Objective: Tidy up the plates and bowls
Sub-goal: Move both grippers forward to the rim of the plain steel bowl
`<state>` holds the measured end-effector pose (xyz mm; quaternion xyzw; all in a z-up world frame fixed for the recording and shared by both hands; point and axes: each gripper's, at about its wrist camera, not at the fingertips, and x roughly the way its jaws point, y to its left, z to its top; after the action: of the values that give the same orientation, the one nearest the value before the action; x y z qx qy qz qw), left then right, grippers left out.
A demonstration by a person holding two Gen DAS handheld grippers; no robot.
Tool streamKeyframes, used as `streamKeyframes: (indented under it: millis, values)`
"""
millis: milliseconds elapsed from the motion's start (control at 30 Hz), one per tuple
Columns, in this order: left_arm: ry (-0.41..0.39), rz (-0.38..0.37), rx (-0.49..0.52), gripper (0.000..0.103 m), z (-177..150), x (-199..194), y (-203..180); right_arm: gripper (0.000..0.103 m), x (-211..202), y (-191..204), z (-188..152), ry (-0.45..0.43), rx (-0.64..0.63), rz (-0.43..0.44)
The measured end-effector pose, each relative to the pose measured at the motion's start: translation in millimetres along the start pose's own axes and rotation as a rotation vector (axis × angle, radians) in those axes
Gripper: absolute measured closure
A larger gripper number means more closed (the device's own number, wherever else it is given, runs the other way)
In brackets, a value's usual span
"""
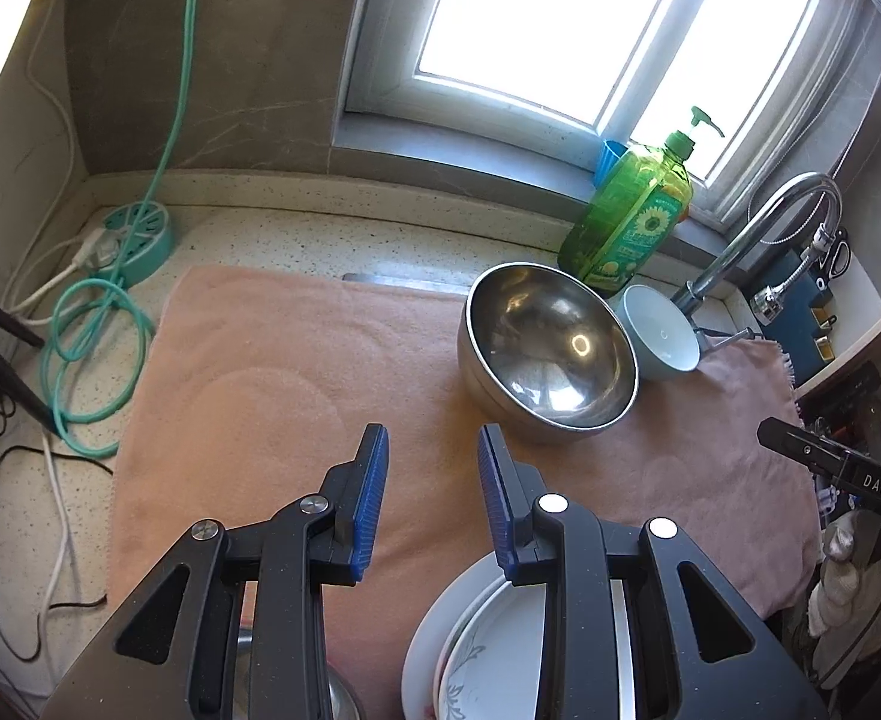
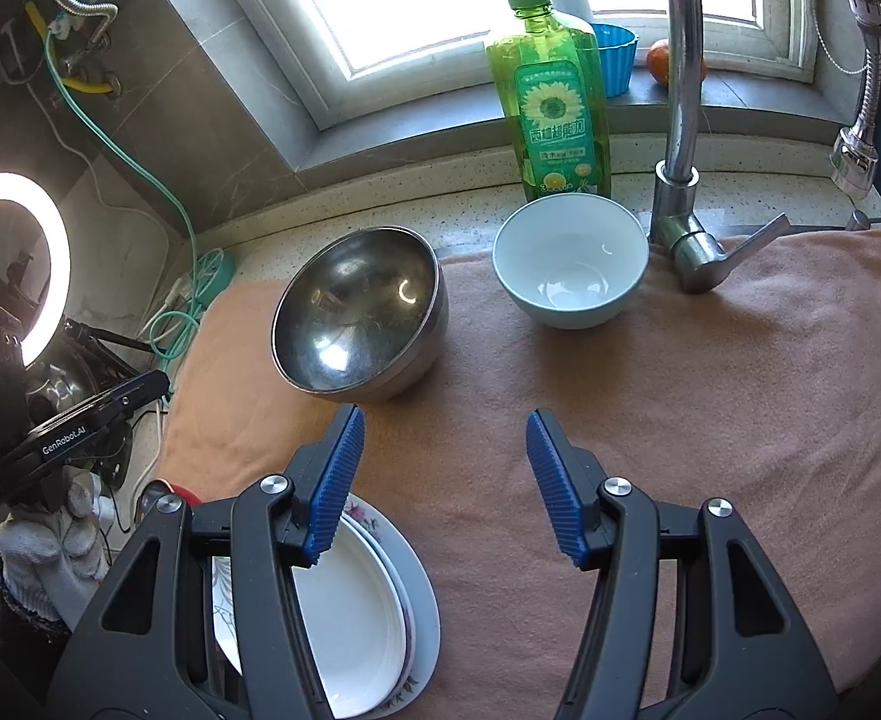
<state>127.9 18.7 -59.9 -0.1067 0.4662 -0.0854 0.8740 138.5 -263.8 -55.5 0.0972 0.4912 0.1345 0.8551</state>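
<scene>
A steel bowl (image 1: 548,348) (image 2: 359,312) sits tilted on the pink towel (image 1: 272,384) (image 2: 710,396). A pale blue bowl (image 1: 662,333) (image 2: 572,258) stands upright beside it, near the tap. A stack of white plates (image 1: 476,648) (image 2: 362,618), some with a flower pattern, lies on the towel at the near edge, partly hidden by the gripper frames. My left gripper (image 1: 434,498) is open and empty above the towel, short of the steel bowl. My right gripper (image 2: 443,480) is open and empty, with its left finger over the plate stack.
A green soap bottle (image 1: 632,216) (image 2: 551,96) stands behind the bowls. A chrome tap (image 1: 758,234) (image 2: 683,120) rises at the right. A blue cup (image 2: 617,57) and an orange fruit (image 2: 659,63) sit on the sill. A green cord (image 1: 98,330) and a ring light (image 2: 8,276) are at the left.
</scene>
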Motion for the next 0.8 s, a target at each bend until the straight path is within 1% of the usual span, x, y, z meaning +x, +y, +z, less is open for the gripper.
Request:
streamKeyframes:
  millis: [233,400,433,500,633,667,700,767,800]
  values:
    - [0.039,-0.021,0.007,0.074,15.5,24.1,-5.9,0.044,29.5,-2.2,14.1,0.042,0.056,0.038]
    - [0.069,-0.035,0.004,0.074,26.0,44.4,-10.1,0.046,52.6,-2.5,22.3,0.066,0.084,0.045]
    - [0.074,-0.036,0.008,0.074,27.1,47.8,-10.7,0.047,56.4,-2.3,23.9,0.07,0.088,0.047]
    - [0.088,-0.043,0.012,0.074,28.5,54.7,-12.0,0.055,63.6,-2.2,26.2,0.078,0.099,0.052]
    - [0.113,-0.057,0.005,0.074,30.3,68.1,-12.3,0.057,75.8,-3.2,29.3,0.089,0.109,0.048]
    - [0.118,-0.057,0.004,0.074,31.2,71.0,-12.3,0.059,77.7,-3.6,30.1,0.092,0.109,0.048]
    - [0.122,-0.056,0.005,0.074,32.6,73.5,-12.2,0.065,79.3,-4.0,31.1,0.096,0.109,0.049]
    - [0.126,-0.055,0.007,0.074,35.5,77.3,-12.8,0.069,83.8,-4.3,33.1,0.101,0.111,0.049]
    - [0.126,-0.055,0.009,0.074,37.3,78.6,-13.1,0.069,85.5,-5.0,33.8,0.103,0.114,0.051]
